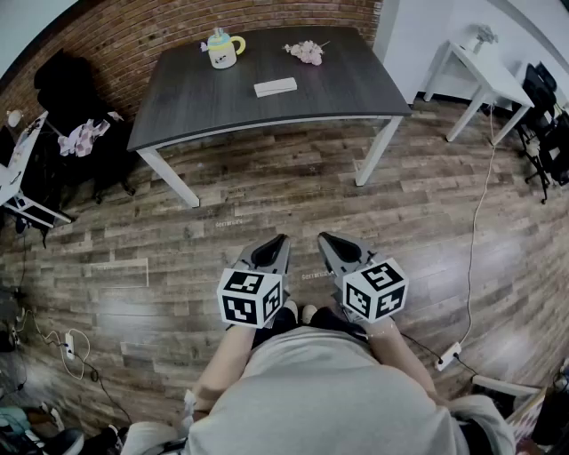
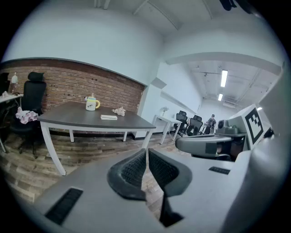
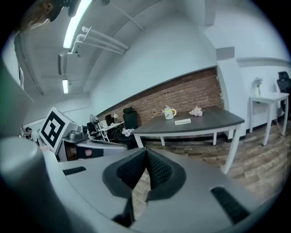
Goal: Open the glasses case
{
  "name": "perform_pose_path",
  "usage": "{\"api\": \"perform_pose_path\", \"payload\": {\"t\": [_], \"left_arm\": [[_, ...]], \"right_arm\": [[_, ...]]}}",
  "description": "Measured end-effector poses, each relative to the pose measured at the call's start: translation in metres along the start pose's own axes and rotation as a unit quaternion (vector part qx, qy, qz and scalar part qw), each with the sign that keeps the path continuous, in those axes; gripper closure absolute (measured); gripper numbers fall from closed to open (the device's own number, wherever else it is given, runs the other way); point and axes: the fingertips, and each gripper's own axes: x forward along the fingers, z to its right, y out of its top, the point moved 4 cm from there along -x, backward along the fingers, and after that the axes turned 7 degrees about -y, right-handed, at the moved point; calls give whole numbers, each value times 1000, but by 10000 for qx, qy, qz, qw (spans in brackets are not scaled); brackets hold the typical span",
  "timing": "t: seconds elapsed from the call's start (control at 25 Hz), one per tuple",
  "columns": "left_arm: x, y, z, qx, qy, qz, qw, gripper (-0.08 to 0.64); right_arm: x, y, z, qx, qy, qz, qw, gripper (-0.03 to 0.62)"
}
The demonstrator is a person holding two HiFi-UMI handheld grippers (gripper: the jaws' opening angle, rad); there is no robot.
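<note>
Near the bottom centre of the head view, the person holds both tools side by side over the wooden floor [image 1: 267,195], each pointing up the frame toward the counter [image 1: 338,89]. The left hand-held gripper [image 1: 278,240] has its jaws pressed together at the tips, with nothing between them (its own view shows the ribbed pads meeting in a thin seam). The right hand-held gripper [image 1: 327,238] is the same: jaws together, nothing held. The two tips sit near each other but apart, and both are well apart from the counter.

The glasses case [image 1: 275,87], a flat white oblong, lies closed on the dark counter in the upper middle of the head view, a little toward the counter's near edge. Above and left of it in the frame stands a pale mug [image 1: 223,49] with a yellow handle; above and right of it lies a small pink bunch [image 1: 307,51]. All three are apart from one another.

At the upper right of the frame stands a white desk [image 1: 476,75], and at the upper left a black chair [image 1: 67,84] against the brick wall [image 1: 178,27].
</note>
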Motion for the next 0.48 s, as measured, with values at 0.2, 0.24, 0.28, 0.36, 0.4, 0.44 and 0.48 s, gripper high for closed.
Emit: {"api": "perform_pose_path", "payload": {"t": [0.2, 0.24, 0.28, 0.36, 0.4, 0.44, 0.48], "left_arm": [[-2, -7, -2, 8, 59, -29, 10000, 525], [-4, -9, -3, 15, 69, -47, 10000, 525], [-4, -10, -4, 13, 73, -61, 10000, 525], [-4, -11, -6, -10, 72, -72, 9999, 525], [-4, -11, -7, -20, 65, -72, 10000, 525], [-4, -10, -8, -25, 50, -68, 10000, 525], [-4, -9, -8, -29, 25, -61, 10000, 525]], "right_arm": [[5, -3, -5, -80, 81, -33, 9999, 586], [6, -3, -8, -87, 103, -30, 9999, 586], [8, -3, -10, -97, 124, -28, 9999, 586], [11, -3, -15, -126, 160, -35, 9998, 586], [12, -2, -16, -139, 177, -38, 9997, 586], [13, -1, -18, -147, 198, -39, 9997, 586], [13, 0, -20, -150, 217, -33, 9996, 586]]}}
